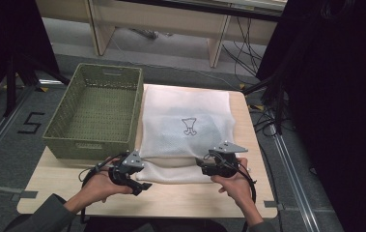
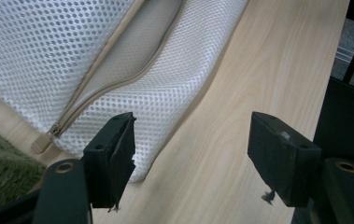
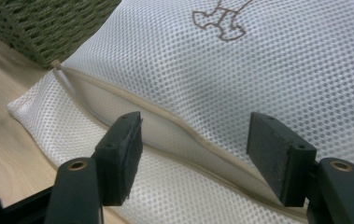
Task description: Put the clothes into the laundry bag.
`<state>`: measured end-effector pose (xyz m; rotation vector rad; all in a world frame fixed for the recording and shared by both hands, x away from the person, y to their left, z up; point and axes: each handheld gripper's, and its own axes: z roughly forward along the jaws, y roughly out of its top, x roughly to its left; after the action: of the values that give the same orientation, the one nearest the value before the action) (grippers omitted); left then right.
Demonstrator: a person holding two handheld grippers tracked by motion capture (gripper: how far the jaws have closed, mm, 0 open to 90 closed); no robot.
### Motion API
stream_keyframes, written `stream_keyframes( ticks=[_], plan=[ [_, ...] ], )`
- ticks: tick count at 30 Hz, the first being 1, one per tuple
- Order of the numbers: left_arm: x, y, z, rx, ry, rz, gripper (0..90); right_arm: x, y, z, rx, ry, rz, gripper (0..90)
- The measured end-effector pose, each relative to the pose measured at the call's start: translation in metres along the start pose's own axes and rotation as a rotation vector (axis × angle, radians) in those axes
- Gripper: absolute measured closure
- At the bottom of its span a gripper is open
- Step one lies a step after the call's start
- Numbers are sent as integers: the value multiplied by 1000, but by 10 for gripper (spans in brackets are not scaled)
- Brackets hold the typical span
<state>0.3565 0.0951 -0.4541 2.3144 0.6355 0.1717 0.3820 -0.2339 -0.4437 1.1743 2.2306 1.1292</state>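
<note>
left claw [image 1: 142, 185]: jaws wide apart, held low in left hand [image 1: 101, 186] | right claw [image 1: 204, 164]: jaws wide apart, held in right hand [image 1: 236, 182] | forearms enter from below

Looking like a lab or recording studio rather than a home. Standing on grey carpeted floor [image 1: 60, 50], a small light wooden table [image 1: 195, 195] set out as a test station. Hanging at both sides, black curtains [image 1: 335, 96] screening off the space. Running across the floor beyond the table, loose black cables [image 1: 241, 46], with dark stand legs [image 1: 272, 89] beside them. Showing on the floor at the left, a taped number 5 [image 1: 30, 123] and tape strips [image 1: 23, 194] marking positions. Lying along the right side, a metal floor rail [image 1: 291, 164]. Standing at the back, plain pale wooden furniture [image 1: 161, 21].
</note>
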Motion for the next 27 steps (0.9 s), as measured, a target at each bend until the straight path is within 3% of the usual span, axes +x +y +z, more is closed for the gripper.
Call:
stream_keyframes(
  ticks=[1,3,10,13,14,15,16,18,19,21,22,24,27],
  plan=[
    [1,0,-2,-1,7,13,312,-1,-1,-2,-2,-7,4,365],
    [0,-2,-2,-14,12,0,309,-2,-3,-5,-18,-14,16,360],
    [-2,-6,-6,-19,19,-2,300,-3,-12,-15,-22,13,49,330],
    [-2,-7,-8,-35,19,-2,297,0,-15,-19,-18,25,100,308],
    [-2,-8,-8,-35,24,-1,296,-3,-16,-20,-25,0,48,304],
    [-2,-9,-8,-40,22,-13,295,-1,-17,-22,-18,1,70,301],
    [-3,-10,-10,-40,28,-21,295,-4,-17,-23,-25,-1,42,299],
    [-1,-10,-12,-42,33,0,292,-1,-19,-25,-13,-8,76,295],
    [-2,-11,-12,-50,32,-27,288,-4,-21,-26,-19,-11,43,294],
    [-1,-12,-14,-53,37,-8,282,-3,-23,-28,-15,-4,58,293],
    [-1,-13,-14,-53,38,-14,282,0,-24,-30,11,0,91,292],
    [-2,-14,-14,-58,39,-33,274,-2,-28,-30,5,-8,55,292],
    [-2,-15,-15,-58,39,-26,266,0,-31,-33,34,-20,62,288]
  ],
)
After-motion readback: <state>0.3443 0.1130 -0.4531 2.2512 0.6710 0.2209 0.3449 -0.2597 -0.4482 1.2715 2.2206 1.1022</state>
